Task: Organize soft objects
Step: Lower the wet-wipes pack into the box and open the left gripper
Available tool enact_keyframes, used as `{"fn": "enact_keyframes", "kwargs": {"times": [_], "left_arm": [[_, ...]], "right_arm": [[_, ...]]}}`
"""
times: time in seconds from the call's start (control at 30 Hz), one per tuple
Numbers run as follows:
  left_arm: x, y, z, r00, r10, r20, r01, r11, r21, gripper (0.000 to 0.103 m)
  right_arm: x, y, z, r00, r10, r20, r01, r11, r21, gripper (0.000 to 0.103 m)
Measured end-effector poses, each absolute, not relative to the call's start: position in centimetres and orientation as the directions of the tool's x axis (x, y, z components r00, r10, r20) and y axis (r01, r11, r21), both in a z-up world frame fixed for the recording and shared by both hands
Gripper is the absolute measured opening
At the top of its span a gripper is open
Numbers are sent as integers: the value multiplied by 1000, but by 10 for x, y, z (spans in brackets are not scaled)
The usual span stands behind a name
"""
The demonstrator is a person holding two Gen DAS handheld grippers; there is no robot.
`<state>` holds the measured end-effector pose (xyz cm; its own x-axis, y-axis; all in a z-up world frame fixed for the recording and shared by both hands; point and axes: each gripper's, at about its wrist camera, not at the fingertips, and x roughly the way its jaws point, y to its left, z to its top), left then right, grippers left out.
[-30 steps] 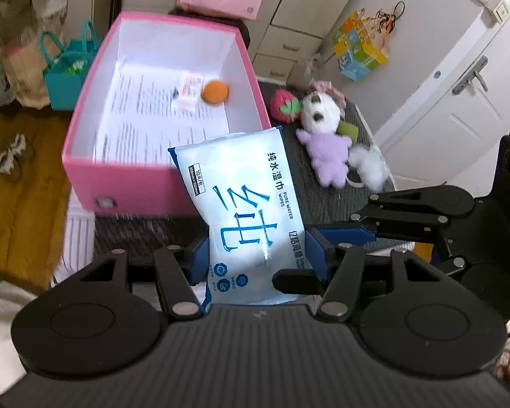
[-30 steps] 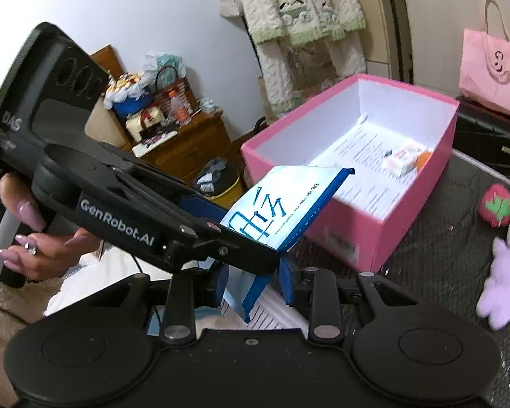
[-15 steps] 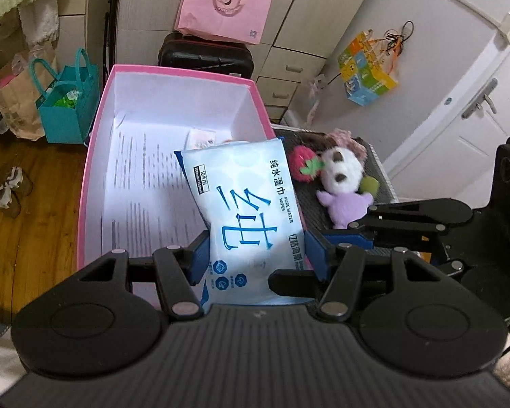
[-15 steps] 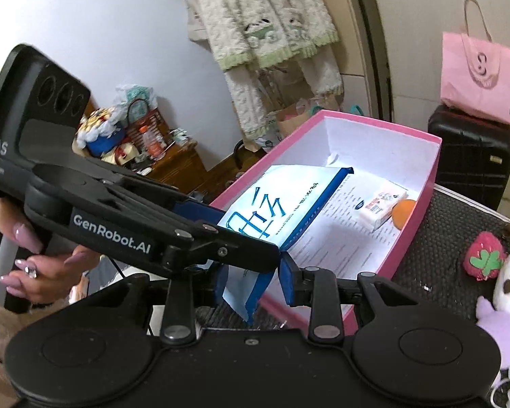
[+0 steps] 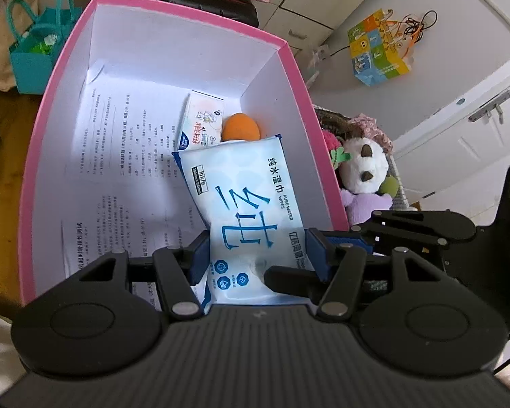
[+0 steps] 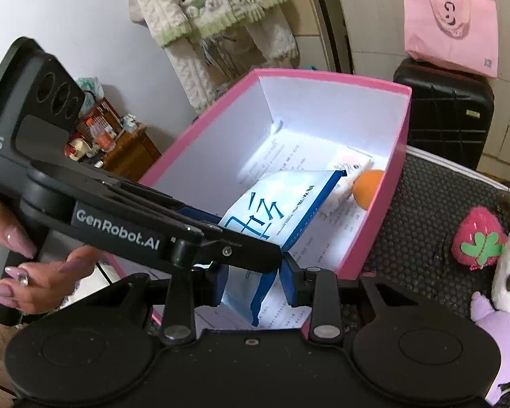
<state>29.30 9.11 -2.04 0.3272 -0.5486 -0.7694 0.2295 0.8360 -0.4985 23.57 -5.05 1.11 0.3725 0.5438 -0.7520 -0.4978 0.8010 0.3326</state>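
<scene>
Pack of wet wipes (image 5: pixel 251 210) clamped across its width by left gripper (image 5: pixel 256 255), fingers part-open around it, above inside of pink box (image 5: pixel 290 57). Same pack pinched at near edge by right gripper (image 6: pixel 255 280), jaws narrower. Far end of pack near small tissue packet (image 5: pixel 202 124) and orange ball (image 5: pixel 240 128) on printed sheet (image 5: pixel 119 156) lining box floor. Plush panda (image 5: pixel 363 166) and strawberry toy (image 6: pixel 477 239) outside box on dark table (image 6: pixel 421 210).

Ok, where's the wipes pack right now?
The wipes pack is held over the open pink box by both grippers, near its right wall. Its far end sits just in front of the orange ball and small tissue pack.
</scene>
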Motion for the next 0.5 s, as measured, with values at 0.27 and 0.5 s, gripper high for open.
{"fn": "enact_keyframes", "kwargs": {"times": [0.27, 0.5], "left_arm": [[283, 90, -19, 396, -483, -781, 220, 876, -430, 66], [252, 94, 12, 504, -427, -751, 263, 904, -338, 75]], "right_arm": [[216, -45, 25, 478, 469, -743, -551, 819, 163, 43], [189, -60, 43, 522, 496, -694, -573, 806, 144, 46]]}}
